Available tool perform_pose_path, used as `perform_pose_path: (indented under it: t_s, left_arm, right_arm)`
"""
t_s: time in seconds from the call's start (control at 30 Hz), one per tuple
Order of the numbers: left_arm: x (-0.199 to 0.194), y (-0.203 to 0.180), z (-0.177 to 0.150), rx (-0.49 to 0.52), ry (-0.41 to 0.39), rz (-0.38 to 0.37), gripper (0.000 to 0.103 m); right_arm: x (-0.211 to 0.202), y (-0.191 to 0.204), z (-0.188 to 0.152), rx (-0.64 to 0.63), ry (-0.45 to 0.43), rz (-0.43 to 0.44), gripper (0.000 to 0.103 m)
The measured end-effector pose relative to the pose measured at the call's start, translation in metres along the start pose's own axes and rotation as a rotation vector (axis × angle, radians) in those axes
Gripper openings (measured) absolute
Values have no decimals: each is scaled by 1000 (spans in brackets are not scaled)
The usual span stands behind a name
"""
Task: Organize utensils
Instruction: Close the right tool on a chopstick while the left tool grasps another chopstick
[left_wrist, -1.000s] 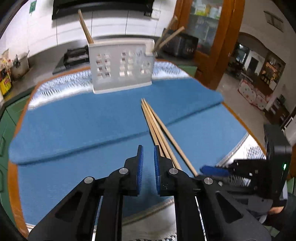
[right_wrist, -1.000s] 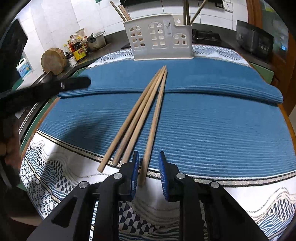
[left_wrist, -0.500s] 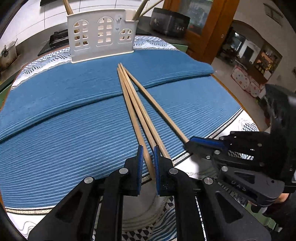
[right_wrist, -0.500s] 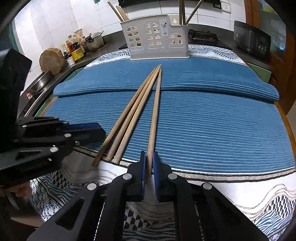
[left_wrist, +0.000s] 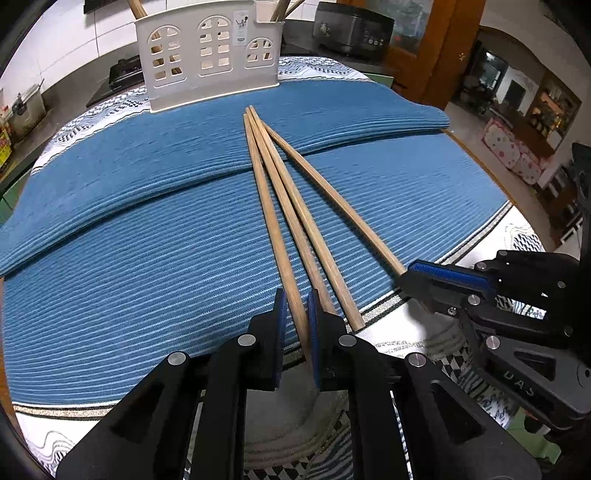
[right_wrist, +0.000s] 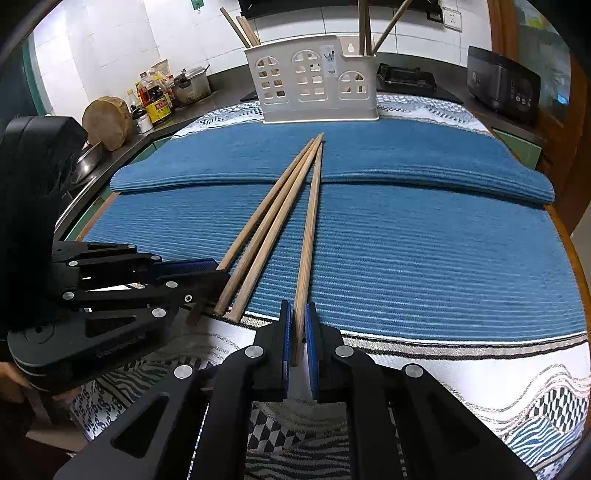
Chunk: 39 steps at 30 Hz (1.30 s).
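Right gripper is clamping the rightmost chopstick at the blue mat's near edge; left gripper is pinching the leftmost chopstick, mat lying open either side.

Clear mat, holder perhaps obstructing.

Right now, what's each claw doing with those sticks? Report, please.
Right gripper shut on rightmost chopstick. Left gripper shut on leftmost chopstick. Two chopsticks loose between. Path to white holder clear.

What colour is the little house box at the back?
The house-shaped holder is white; clearest in the right wrist view.
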<state>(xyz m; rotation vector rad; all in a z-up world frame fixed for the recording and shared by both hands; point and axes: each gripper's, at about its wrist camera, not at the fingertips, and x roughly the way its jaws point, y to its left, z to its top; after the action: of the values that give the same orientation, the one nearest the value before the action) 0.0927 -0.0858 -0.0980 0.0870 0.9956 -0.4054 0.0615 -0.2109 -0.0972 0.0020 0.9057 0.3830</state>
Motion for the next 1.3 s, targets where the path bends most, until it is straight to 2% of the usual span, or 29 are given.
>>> perform_pose_path:
  t_s: [0.27, 0.37, 0.63, 0.87, 0.97, 1.13, 1.3]
  left_arm:
    - [-3, 0, -4, -42, -18, 16, 10]
    - [-4, 0, -6, -29, -27, 21, 10]
    - [-4, 8, -4, -40, -3, 17, 9]
    - [-3, 5, -4, -55, -6, 43, 11]
    - [-3, 7, -3, -68, -10, 31, 9]
    - [-10, 8, -6, -51, -40, 48, 7]
    - [-27, 17, -4, -59, -102, 32, 7]
  right_arm:
    - [3, -2, 0, 13, 3, 9, 8]
    - [0, -2, 0, 17, -6, 8, 7]
    - [-13, 1, 0, -2, -45, -2, 8]
    - [-3, -1, -3, 5, -12, 6, 8]
    - [-4, 0, -4, 4, -15, 8, 8]
    - [-18, -1, 2, -2, -59, 5, 8]
    - [-43, 2, 13, -28, -131, -1, 8]
